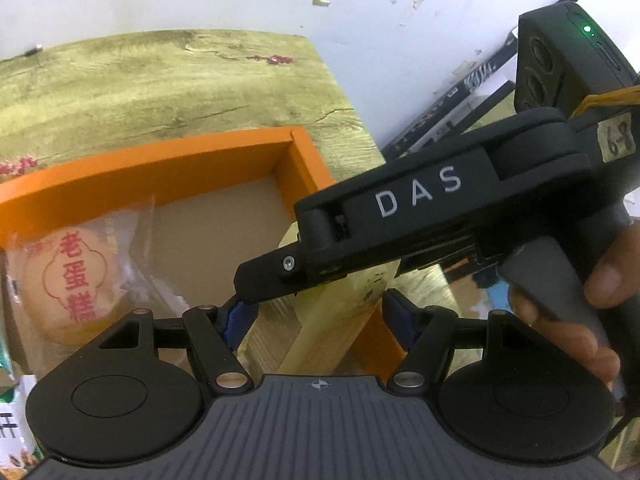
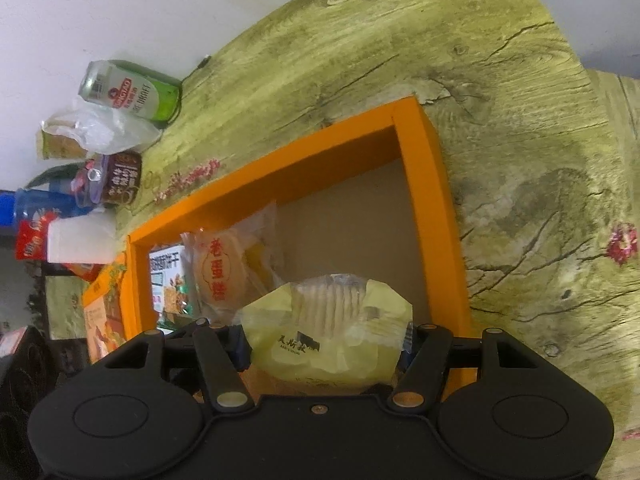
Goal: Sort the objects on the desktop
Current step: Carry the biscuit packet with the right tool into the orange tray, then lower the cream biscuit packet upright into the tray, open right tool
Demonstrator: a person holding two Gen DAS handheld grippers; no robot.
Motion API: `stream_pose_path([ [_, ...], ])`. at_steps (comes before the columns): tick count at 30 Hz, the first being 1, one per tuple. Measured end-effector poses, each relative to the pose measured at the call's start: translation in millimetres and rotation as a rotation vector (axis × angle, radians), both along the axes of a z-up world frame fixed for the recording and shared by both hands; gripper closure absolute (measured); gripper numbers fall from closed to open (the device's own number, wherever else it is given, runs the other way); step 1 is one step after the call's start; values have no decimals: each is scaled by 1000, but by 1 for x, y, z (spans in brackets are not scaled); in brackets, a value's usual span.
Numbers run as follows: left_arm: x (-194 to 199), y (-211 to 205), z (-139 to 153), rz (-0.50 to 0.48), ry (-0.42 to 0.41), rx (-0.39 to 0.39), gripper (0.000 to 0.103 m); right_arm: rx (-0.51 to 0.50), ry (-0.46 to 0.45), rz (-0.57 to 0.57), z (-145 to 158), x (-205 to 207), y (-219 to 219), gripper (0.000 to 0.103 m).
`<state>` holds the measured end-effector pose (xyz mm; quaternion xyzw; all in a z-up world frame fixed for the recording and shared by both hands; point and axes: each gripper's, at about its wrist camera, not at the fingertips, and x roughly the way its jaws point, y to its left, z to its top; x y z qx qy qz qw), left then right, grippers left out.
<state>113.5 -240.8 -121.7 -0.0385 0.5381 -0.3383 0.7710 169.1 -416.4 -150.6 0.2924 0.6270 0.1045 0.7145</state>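
An orange-walled box [image 1: 168, 168] stands on the wood-grain table; it also shows in the right wrist view [image 2: 432, 216]. Inside lies a wrapped egg cake with red characters [image 1: 76, 276], seen too in the right wrist view [image 2: 218, 272]. My right gripper [image 2: 326, 344] is shut on a yellow cracker packet [image 2: 332, 336] over the box's near right part. In the left wrist view the right gripper [image 1: 256, 280] reaches in from the right with the packet [image 1: 320, 312] under it. My left gripper [image 1: 316, 320] is open, its blue pads on either side of the packet.
A biscuit pack [image 2: 168, 280] lies at the box's left end. Left of the box stand a green can [image 2: 128, 88], a plastic bag [image 2: 100, 128], a brown cup [image 2: 120, 180] and other snack packs. A white wall runs behind. Black frames [image 1: 452, 112] lean at the right.
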Motion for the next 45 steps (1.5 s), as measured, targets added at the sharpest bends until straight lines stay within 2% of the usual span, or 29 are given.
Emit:
stream_pose_path([
  [8,11,3,-17,20,52,-1,33,-45,37,15,-4,13,5,42],
  [16,6,14,-13,21,41,0,23,-76,37,10,-7,24,12,42],
  [20,1,15,-9,-3,27,7,22,-82,31,-7,-9,27,12,41],
  [35,-6,3,-8,-46,8,36,21,-56,-1,-68,-14,29,4,38],
  [38,-7,-1,-9,-55,9,42,20,-23,10,-81,-17,28,3,33],
  [45,-13,-2,-6,-89,19,44,20,-12,23,-81,-22,20,7,32],
])
